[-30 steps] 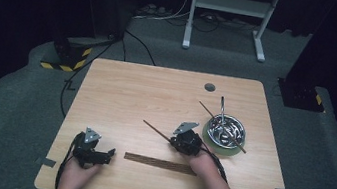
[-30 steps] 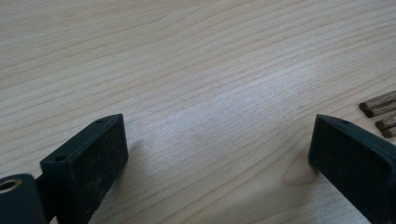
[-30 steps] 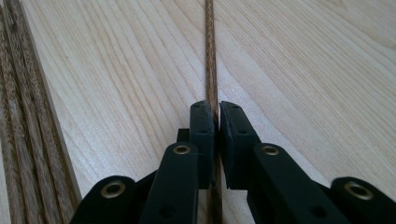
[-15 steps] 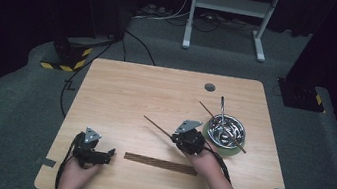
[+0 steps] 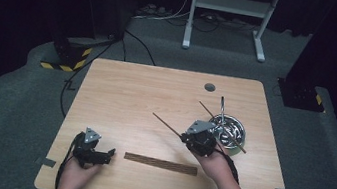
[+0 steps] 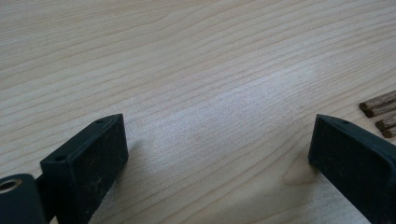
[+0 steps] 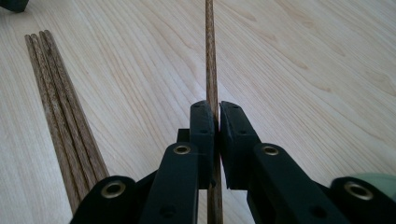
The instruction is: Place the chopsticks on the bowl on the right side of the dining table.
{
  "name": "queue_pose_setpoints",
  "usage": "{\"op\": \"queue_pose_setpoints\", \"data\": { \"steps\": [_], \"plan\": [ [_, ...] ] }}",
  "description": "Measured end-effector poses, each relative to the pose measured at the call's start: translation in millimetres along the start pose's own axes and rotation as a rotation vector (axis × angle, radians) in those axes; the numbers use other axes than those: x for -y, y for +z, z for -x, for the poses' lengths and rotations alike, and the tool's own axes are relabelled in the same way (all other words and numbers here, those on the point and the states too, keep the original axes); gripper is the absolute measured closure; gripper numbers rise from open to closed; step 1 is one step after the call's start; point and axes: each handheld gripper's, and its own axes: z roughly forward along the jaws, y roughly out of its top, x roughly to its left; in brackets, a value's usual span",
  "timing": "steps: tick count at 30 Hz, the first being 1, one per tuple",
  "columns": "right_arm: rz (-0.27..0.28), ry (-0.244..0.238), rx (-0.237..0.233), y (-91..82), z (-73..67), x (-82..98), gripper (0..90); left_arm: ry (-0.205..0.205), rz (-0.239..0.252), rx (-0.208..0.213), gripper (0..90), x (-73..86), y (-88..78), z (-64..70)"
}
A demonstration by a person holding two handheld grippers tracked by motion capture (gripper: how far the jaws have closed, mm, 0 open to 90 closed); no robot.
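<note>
My right gripper (image 5: 184,137) is shut on a single dark wooden chopstick (image 5: 167,124), held above the table with its free end pointing up and to the left. In the right gripper view the stick (image 7: 210,56) runs straight out between the pressed pads (image 7: 203,126). A bundle of several matching chopsticks (image 5: 161,163) lies flat near the front edge, and appears again in the right gripper view (image 7: 60,102). My left gripper (image 5: 108,154) rests on the wood left of the bundle, its jaws wide apart around bare table (image 6: 219,140). The bundle's ends (image 6: 378,109) lie beyond its right jaw.
A metal bowl (image 5: 243,131) stands at the table's right side, just beyond my right hand, with a metal utensil (image 5: 222,110) and another chopstick (image 5: 235,144) sticking out of it. A round cable hole (image 5: 209,87) sits near the far edge.
My right gripper has lifted with the chopstick and drifted right toward the bowl. The left gripper and the bundle have stayed where they were.
</note>
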Motion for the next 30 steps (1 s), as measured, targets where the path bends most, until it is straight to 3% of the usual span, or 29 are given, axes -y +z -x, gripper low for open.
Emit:
{"op": "queue_pose_setpoints", "data": {
  "steps": [8, 16, 30],
  "plan": [
    [0.006, 0.037, 0.024, -22.9, 10.9, 8.7, 83.6, 0.000, 0.000, 0.000, 4.6, -0.1, 0.1, 0.0],
    [-0.003, 0.061, 0.080, -42.1, 26.0, 17.2, 83.6, 0.000, 0.000, 0.000, 4.6, 0.0, 0.0, 0.0],
    [-0.030, 0.092, 0.145, -55.7, 50.7, 36.2, 83.5, 0.000, 0.001, 0.001, 4.6, 0.0, 0.1, 0.1]
  ]
}}
